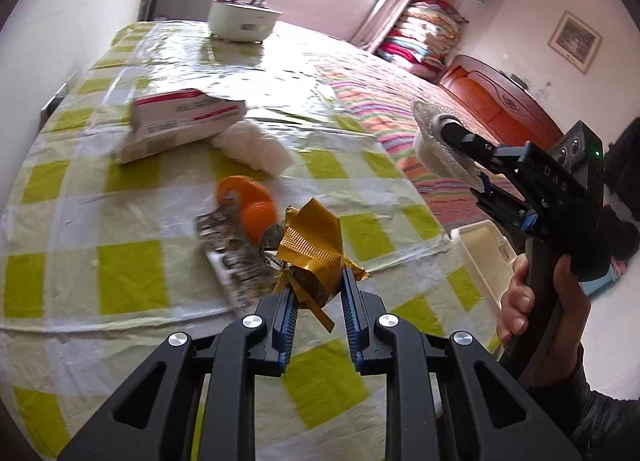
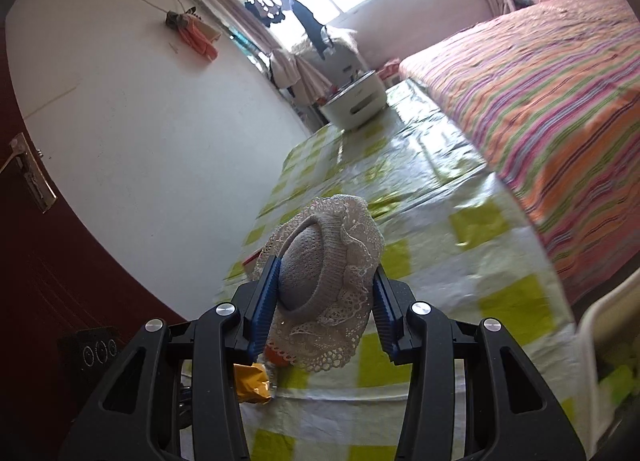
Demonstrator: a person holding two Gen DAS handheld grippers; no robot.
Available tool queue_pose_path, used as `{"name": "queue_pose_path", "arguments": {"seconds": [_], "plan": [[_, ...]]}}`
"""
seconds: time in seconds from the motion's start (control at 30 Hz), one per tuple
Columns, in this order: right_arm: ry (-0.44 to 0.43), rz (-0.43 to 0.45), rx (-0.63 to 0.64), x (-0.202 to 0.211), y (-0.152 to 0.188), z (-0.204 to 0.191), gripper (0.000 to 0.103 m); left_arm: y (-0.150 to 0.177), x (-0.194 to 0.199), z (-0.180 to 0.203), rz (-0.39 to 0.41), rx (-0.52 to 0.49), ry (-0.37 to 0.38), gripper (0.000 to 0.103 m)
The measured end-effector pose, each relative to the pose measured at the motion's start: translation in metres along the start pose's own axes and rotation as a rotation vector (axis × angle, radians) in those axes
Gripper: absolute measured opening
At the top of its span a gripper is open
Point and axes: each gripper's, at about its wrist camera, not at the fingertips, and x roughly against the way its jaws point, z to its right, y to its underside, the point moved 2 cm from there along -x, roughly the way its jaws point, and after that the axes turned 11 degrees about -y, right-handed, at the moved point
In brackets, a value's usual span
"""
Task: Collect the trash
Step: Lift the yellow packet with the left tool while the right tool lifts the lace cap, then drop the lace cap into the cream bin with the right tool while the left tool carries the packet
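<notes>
- Left tongs (image 1: 316, 287), bottom centre of the left wrist view: blue ribbed pads closed down to a narrow gap on a crumpled gold foil wrapper (image 1: 310, 249). The wrapper sits between the fingertips, a loose strip hanging off its lower edge.
- Just behind the wrapper, centre frame: a silver printed packet (image 1: 230, 255) lying flat on the tabletop (image 1: 128, 277), and an orange curl of peel (image 1: 250, 203) resting at its far end.
- Upper left of the same view: a red-and-white cardboard box (image 1: 180, 123), tilted, with a white crumpled tissue (image 1: 256, 149) touching its right end.
- Tabletop carries a green-and-white checked cover; a white round appliance (image 1: 242, 21) stands at its far end, top centre.
- Right tongs (image 2: 326, 287), lower centre of the right wrist view: partly closed on a grey knitted, lace-edged pad (image 2: 332, 281) — both pads press its sides, and the lace brim spills out above and below.
- In the left wrist view the right tongs (image 1: 448, 149) appear at right of frame, raised off the tabletop with the lace pad (image 1: 434, 147) at the tip; a hand (image 1: 532, 301) grips the handle below.
- Lower left of the right wrist view, under the tongs: part of the gold wrapper (image 2: 252, 383), partly hidden.
- Right side of both views: a bed with a striped cover (image 2: 560, 109), running alongside the tabletop.
- Lower right edge of left wrist view: the rim of a white bin (image 1: 480, 245) beside the tabletop — contents not visible.
</notes>
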Motion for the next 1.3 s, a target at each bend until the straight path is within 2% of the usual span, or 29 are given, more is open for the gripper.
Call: {"name": "queue_pose_path", "arguments": {"seconds": [0.2,0.53,0.8,0.97,1.27,1.3], "plan": [[0.067,0.047,0.013,0.034,-0.007,0.023,0.042,-0.007,-0.011,0.04,-0.015,-0.059,0.054,0.021],[0.211,0.165,0.107,0.104,-0.013,0.035,0.042,-0.013,-0.031,0.11,-0.041,-0.145,0.143,0.021],[0.369,0.262,0.13,0.164,-0.002,0.059,0.043,-0.013,-0.044,0.156,-0.061,-0.198,0.206,0.021],[0.436,0.306,0.113,0.189,0.009,0.07,0.043,-0.009,-0.052,0.179,-0.077,-0.229,0.229,0.021],[0.517,0.343,0.152,0.198,0.017,0.064,0.051,-0.005,-0.06,0.204,-0.098,-0.274,0.247,0.021],[0.519,0.349,0.155,0.199,0.017,0.063,0.058,-0.005,-0.06,0.206,-0.098,-0.276,0.249,0.021]]}}
